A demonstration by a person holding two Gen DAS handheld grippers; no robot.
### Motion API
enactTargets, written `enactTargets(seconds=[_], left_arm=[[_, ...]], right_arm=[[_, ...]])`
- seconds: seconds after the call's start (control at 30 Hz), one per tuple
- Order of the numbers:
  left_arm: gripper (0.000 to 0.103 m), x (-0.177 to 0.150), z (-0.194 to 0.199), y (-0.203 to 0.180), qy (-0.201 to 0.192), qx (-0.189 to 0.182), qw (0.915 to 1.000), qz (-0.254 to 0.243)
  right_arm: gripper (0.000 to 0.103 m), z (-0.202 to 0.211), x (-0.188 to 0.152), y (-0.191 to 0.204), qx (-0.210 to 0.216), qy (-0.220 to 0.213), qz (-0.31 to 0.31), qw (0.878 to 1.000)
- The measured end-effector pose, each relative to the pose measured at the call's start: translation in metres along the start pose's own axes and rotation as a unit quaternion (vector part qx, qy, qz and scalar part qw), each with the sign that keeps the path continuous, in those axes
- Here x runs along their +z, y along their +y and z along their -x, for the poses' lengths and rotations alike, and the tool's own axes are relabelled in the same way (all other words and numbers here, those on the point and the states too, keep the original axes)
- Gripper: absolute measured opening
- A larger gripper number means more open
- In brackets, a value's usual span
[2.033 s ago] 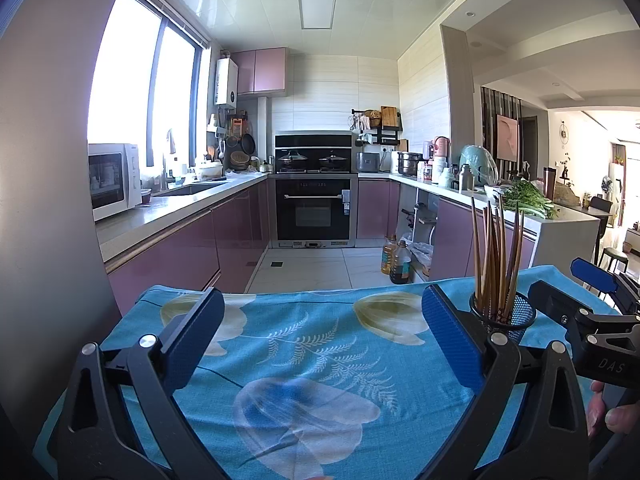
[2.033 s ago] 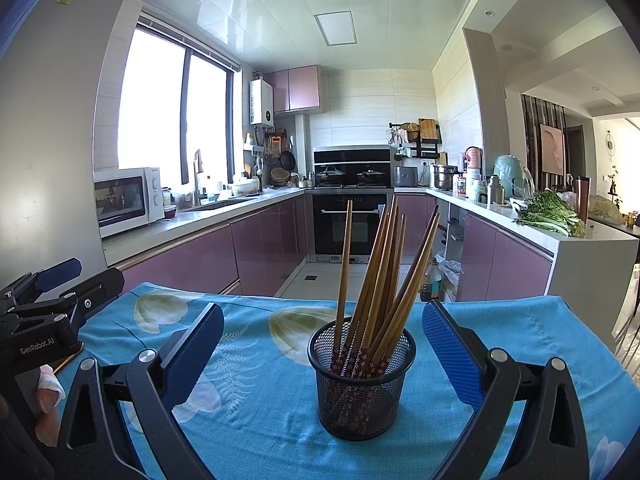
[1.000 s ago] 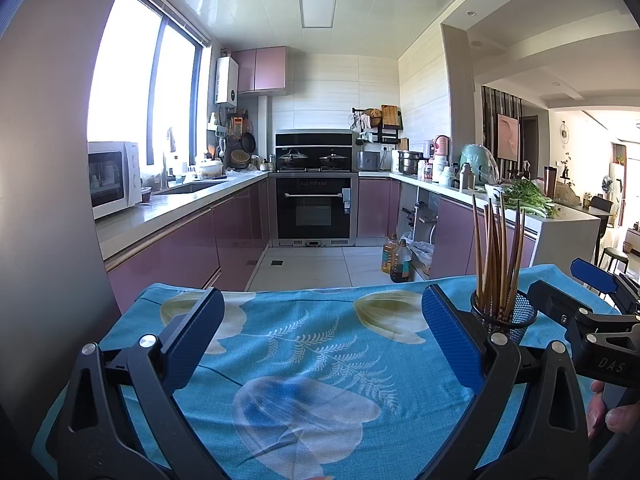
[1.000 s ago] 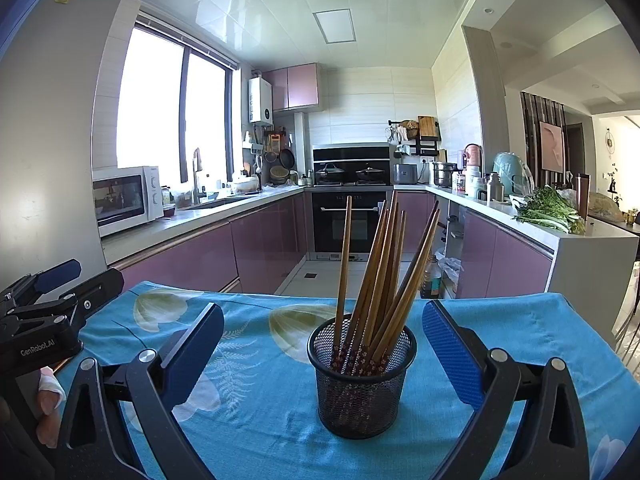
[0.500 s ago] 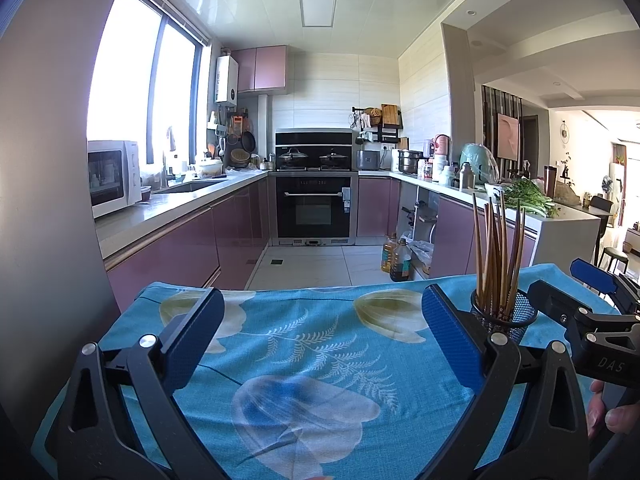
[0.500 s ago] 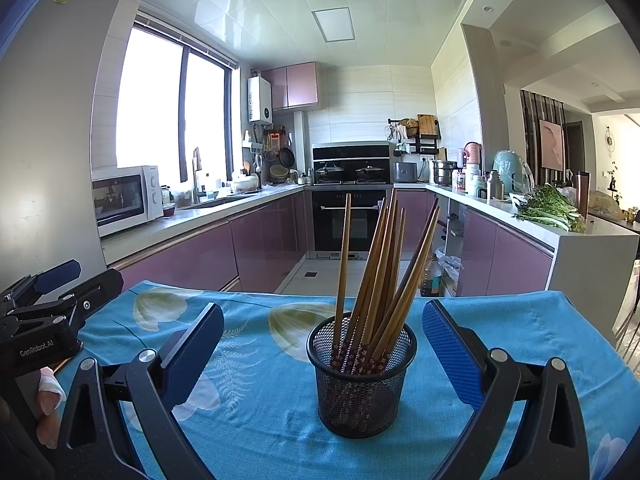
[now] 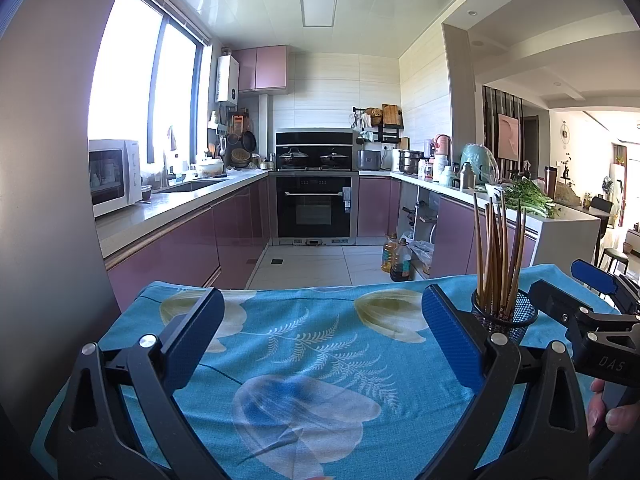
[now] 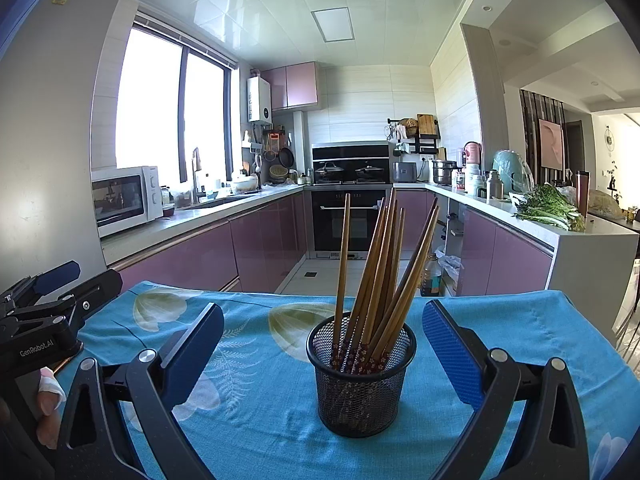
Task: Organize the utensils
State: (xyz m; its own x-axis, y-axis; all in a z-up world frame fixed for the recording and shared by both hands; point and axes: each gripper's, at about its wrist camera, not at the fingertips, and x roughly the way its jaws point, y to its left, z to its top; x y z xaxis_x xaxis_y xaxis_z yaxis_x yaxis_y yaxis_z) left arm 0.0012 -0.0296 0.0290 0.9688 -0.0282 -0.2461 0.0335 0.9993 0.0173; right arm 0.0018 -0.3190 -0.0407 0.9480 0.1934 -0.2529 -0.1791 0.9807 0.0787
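- Black mesh holder (image 8: 361, 376) stands upright on the desk's blue floral cloth (image 8: 260, 392), wooden chopsticks (image 8: 380, 272) leaning inside.
- Right tongs (image 8: 323, 354): wide, holder between the fingers, untouched.
- Left tongs (image 7: 318, 342): wide, empty, over bare cloth.

black wire-mesh metal cup (image 8: 361, 376), smooth wooden chopsticks (image 8: 376, 264) inside; matt woven blue cloth (image 8: 264, 400) under cup; glossy purple cabinets (image 8: 256, 240) behind.

Black mesh cup (image 8: 361, 384), brown chopsticks (image 8: 382, 264) with red flowered ends, turquoise leaf-printed cloth (image 8: 272, 392), purple cabinets (image 8: 208, 256)
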Motion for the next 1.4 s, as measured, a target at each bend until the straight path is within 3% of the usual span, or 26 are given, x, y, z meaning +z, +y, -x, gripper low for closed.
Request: enactTargets(seconds=[1.4], left_arm=[[0.097,-0.0038,0.0045,-0.0012,0.001,0.0,1.0,0.005]], right_arm=[[0.096,-0.0011,0.0012,0.0019,0.0,0.001,-0.005,1.0]])
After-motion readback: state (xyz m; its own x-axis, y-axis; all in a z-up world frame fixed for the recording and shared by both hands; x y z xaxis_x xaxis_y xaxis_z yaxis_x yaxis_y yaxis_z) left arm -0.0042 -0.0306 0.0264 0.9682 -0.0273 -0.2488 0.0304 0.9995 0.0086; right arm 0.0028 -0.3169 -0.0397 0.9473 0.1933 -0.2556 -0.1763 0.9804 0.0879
